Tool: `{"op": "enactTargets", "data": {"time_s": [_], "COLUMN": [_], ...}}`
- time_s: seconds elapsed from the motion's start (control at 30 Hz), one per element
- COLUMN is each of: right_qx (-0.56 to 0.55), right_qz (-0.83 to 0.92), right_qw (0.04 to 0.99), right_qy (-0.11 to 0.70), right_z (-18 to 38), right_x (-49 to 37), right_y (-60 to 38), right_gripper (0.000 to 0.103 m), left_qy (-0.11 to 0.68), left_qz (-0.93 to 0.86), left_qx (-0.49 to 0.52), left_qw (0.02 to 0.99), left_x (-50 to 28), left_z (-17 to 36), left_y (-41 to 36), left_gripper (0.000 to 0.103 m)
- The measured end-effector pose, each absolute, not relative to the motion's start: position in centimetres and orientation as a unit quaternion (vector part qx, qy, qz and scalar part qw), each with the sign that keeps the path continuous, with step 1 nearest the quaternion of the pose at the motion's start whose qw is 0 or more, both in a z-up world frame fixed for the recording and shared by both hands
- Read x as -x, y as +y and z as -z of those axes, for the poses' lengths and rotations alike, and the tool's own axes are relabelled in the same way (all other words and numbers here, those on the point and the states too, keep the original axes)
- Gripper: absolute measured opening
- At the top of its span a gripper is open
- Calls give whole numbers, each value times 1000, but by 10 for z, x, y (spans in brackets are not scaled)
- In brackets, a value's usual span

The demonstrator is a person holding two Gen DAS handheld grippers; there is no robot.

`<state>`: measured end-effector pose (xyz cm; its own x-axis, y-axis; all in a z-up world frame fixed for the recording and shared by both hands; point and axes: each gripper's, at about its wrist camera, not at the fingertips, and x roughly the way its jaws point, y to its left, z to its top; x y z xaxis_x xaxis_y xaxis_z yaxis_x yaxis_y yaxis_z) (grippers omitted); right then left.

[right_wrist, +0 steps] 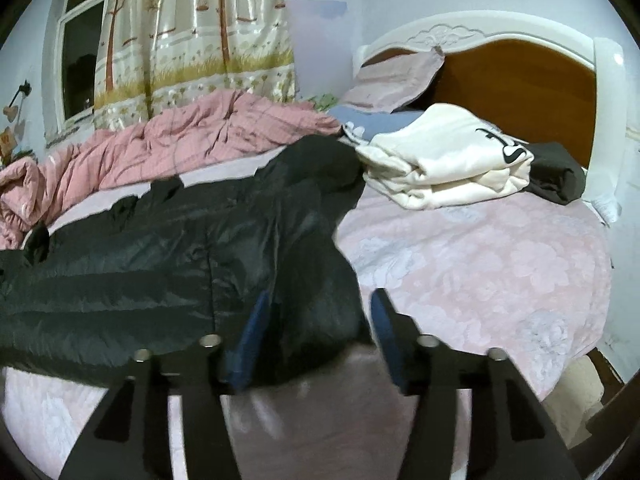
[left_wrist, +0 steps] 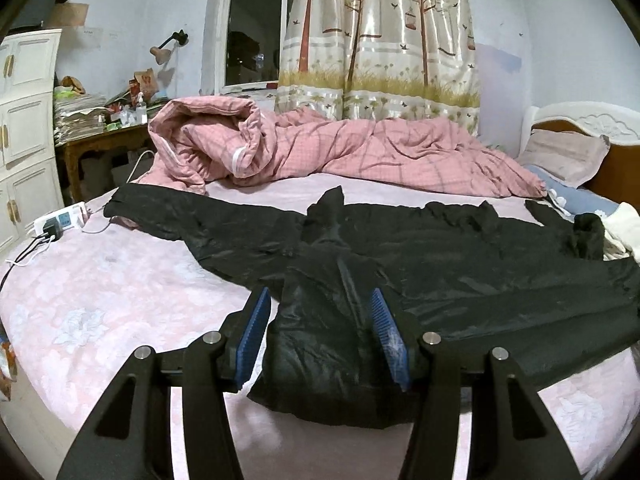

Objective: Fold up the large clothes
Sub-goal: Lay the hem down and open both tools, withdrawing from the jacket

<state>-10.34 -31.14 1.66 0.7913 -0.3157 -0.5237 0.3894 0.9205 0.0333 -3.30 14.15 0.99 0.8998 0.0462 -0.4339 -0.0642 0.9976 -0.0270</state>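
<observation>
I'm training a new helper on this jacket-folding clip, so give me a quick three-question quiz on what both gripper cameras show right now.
1. True or false: the black jacket lies spread across the bed.
2. Multiple choice: what sits folded near the headboard? A) a cream-white garment B) a red towel C) a striped blanket
3. Short answer: what lies between the fingers of the left gripper and of the right gripper, and are the jaws clamped on it?

Key
1. True.
2. A, the cream-white garment.
3. Jacket fabric; the jaws of both stand apart, with no clamp showing.
</observation>
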Motion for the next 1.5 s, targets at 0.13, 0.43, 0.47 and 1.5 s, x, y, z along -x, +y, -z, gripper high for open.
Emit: {"op": "enactTargets", "data": {"time_s": [0.13, 0.43, 0.47, 1.5], "right_qx": [-69, -45, -39, -13], "right_qz": [197, 202, 202, 201], "right_qw": [947, 952, 953, 969], "right_qy": [246, 224, 222, 144], "right_z": [-20, -30, -31, -46], "right_x": [108, 113, 114, 116], "right_y": [-311, -302, -300, -296], "right_gripper": [83, 86, 86, 103], "left_qy": [208, 181, 175, 271], "left_qz": [-11, -7, -8, -45], "left_qx": [12, 8, 4, 116], "left_qw": [978, 983, 984, 955], "left_x": [40, 52, 55, -50], "left_z": [-14, -26, -28, -40], "left_y": [136, 132, 132, 242], "left_gripper": [61, 88, 93, 103]}}
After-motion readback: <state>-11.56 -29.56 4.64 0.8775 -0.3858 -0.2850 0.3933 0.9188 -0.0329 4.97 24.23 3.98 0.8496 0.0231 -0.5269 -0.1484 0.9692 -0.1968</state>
